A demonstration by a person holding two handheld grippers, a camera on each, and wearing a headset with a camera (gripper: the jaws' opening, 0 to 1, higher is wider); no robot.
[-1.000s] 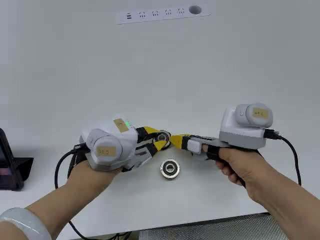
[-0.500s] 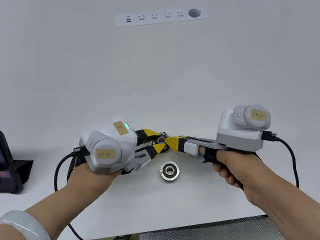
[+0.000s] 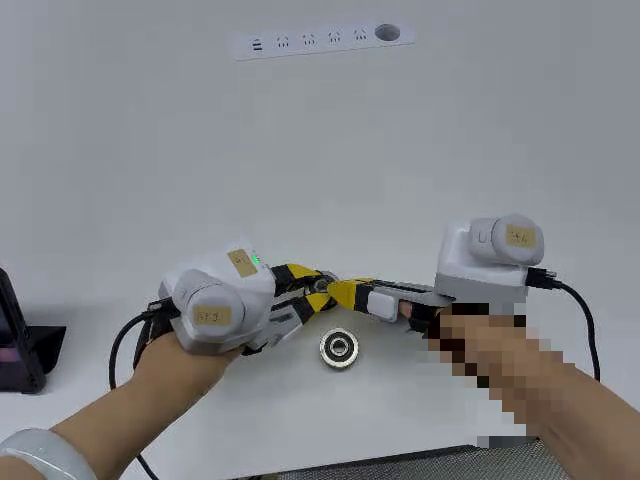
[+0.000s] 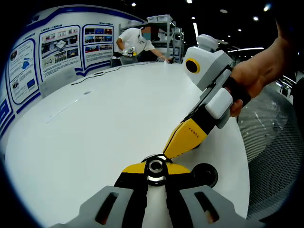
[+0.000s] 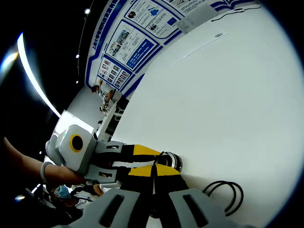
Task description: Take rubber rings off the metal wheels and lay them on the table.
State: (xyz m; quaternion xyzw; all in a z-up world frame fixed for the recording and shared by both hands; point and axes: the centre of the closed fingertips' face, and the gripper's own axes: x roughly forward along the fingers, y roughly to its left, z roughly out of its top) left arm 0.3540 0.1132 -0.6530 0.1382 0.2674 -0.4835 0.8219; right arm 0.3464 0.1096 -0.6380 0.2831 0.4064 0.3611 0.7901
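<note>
Now left tool [image 3: 316, 288] pinching shiny metal wheel [image 4: 156, 167], right tool [image 5: 153, 169] pressed together.

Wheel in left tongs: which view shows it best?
Left gripper view: the wheel sits centred, hub toward the camera. Head view has it mostly hidden by the tongs; right gripper view catches its rim beyond the right tongs.

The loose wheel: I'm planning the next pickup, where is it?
Head view: the loose wheel lies on the table, just below where left gripper, holding another wheel, meets right gripper.
</note>
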